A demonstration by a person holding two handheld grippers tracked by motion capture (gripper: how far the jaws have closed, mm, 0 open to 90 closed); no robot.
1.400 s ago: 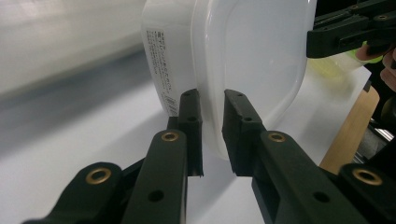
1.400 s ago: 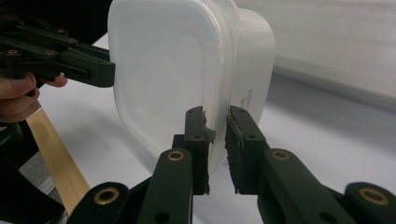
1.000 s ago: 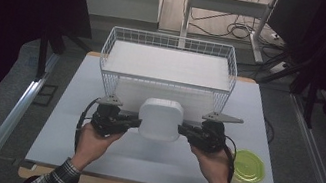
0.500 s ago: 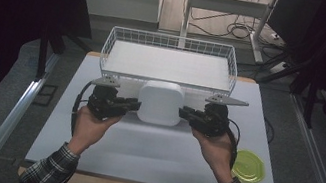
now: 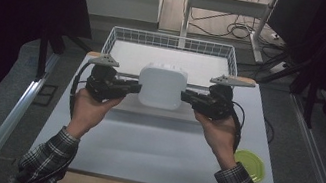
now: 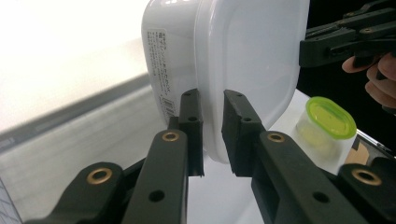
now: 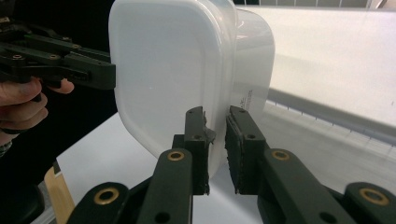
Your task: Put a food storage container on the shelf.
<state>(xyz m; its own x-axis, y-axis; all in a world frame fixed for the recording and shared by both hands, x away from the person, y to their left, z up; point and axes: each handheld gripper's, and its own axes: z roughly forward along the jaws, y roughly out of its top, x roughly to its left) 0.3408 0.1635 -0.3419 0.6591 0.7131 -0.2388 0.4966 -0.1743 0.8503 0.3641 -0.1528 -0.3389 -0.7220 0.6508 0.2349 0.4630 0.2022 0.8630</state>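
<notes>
Left gripper [image 5: 137, 87]: I clamp the container's left rim.
Right gripper [image 5: 184, 96]: I clamp the opposite rim.
White lidded container [image 5: 162, 86]: held aloft (level), just before the wire basket [image 5: 124, 37].

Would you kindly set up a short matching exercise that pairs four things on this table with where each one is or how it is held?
Things:
1. white container
2. wire basket
3. green-lidded tub
4. left tongs

Places or states:
A. at the far edge of the table
B. on the table, beside the person's right sleeve
C. held up between both tongs, above the table
D. shut on the container's left rim

Pairs: 1-C, 2-A, 3-B, 4-D
</notes>
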